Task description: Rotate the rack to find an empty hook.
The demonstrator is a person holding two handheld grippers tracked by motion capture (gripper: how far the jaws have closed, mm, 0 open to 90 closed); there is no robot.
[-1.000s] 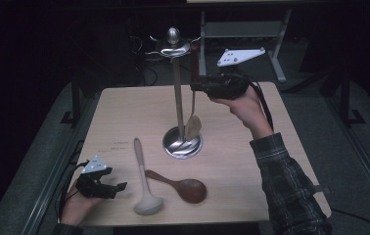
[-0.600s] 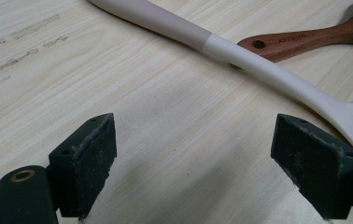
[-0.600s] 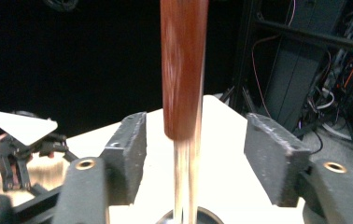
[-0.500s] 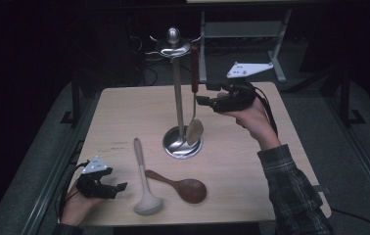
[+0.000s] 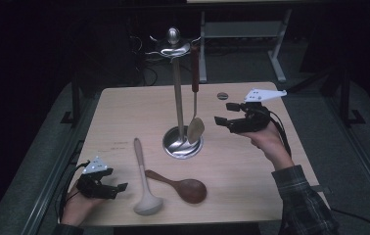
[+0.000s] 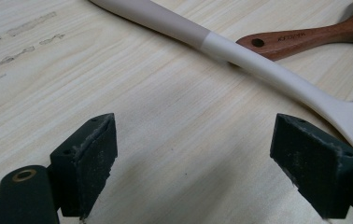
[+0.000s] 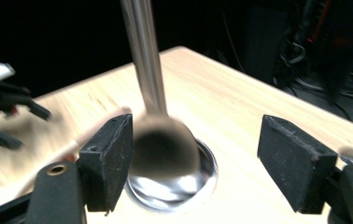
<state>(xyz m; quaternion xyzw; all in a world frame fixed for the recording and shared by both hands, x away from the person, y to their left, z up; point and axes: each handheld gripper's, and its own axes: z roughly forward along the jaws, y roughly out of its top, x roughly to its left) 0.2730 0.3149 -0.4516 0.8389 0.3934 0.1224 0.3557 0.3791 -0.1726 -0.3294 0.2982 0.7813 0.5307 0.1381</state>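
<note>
right tongs [image 5: 222, 113]: jaws just opened, nothing between them, beside hanging spoon [image 5: 196, 128] | spoon: on rack [image 5: 174, 88], mid desk [image 5: 134, 107] | left tongs [image 5: 119, 188]: open, empty, near ladle [image 5: 144, 188]

High view looks down on the table [image 5: 124, 112]; both tool views sit close above that tabletop.

The left gripper [image 5: 120, 187] is a black, blocky tool topped by a pale grey three-cornered plate, with a dark cable trailing from it. Its square jaw pads are worn at the edges, and a brass-ringed screw hole sits at one jaw's base. The right gripper [image 5: 219, 121] is built alike — black body, grey dotted plate, black cable. That forearm wears a dark plaid sleeve [image 5: 301, 205].
</note>
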